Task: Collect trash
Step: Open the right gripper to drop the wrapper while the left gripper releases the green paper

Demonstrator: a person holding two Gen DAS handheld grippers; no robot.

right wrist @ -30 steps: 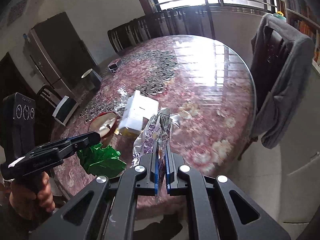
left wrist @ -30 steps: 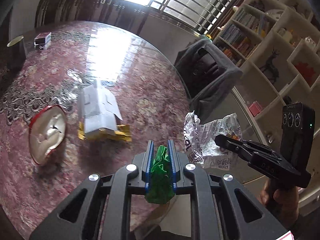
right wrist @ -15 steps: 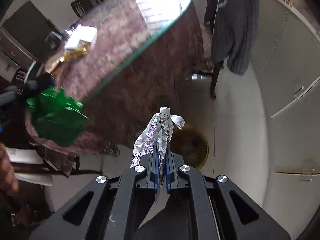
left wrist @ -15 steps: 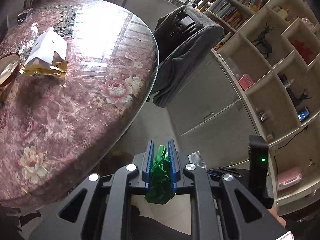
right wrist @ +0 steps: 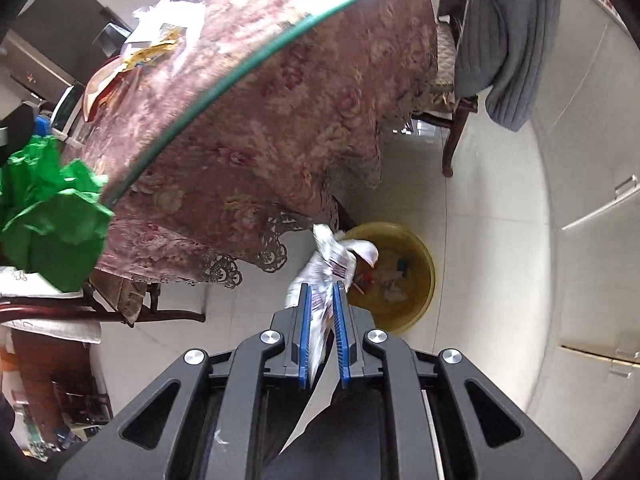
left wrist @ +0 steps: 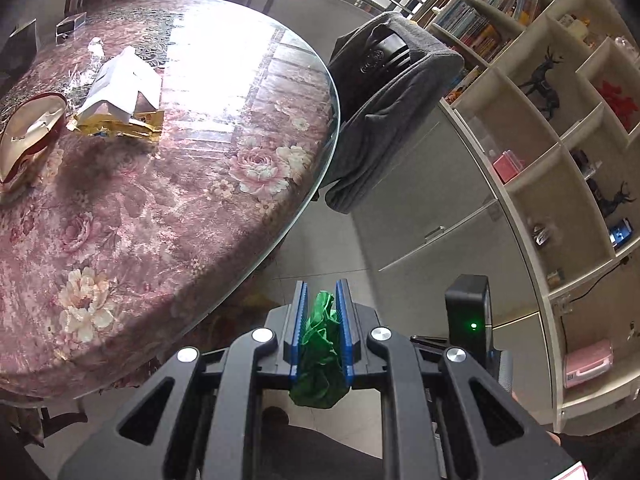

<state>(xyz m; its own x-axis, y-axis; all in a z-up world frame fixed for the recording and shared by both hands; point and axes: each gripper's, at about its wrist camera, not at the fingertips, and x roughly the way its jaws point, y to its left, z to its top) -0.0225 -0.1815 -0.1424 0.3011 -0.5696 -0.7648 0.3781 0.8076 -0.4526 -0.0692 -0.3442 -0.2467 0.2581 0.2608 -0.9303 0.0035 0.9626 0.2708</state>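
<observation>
1. The left gripper (left wrist: 321,300) was clamped on a crumpled green plastic wrapper (left wrist: 320,354), pinched between its blue-padded fingers (left wrist: 299,320) and hanging out beneath them.
2. In the left wrist view, the round glass-topped table with a floral pink cloth (left wrist: 168,208) filled the 9 to 12 o'clock region. On it, towards 10 o'clock, lay a torn white and yellow paper carton (left wrist: 120,96) and, at the 9 o'clock edge, a red-rimmed foil lid (left wrist: 28,136).
3. A grey cloth draped over a chair back (left wrist: 384,112) appeared at 1 o'clock, and white shelving with books and figurines (left wrist: 560,128) at 3 o'clock.
4. The right gripper (right wrist: 321,304) had its fingers slightly apart with a crinkled silver and white printed snack wrapper (right wrist: 332,260) between them; whether they gripped it could not be told.
5. In the right wrist view, a round yellow basin holding scraps (right wrist: 400,276) stood on the tiled floor just beyond the gripper tips, towards 1 o'clock of them, beside the table's hanging cloth.
</observation>
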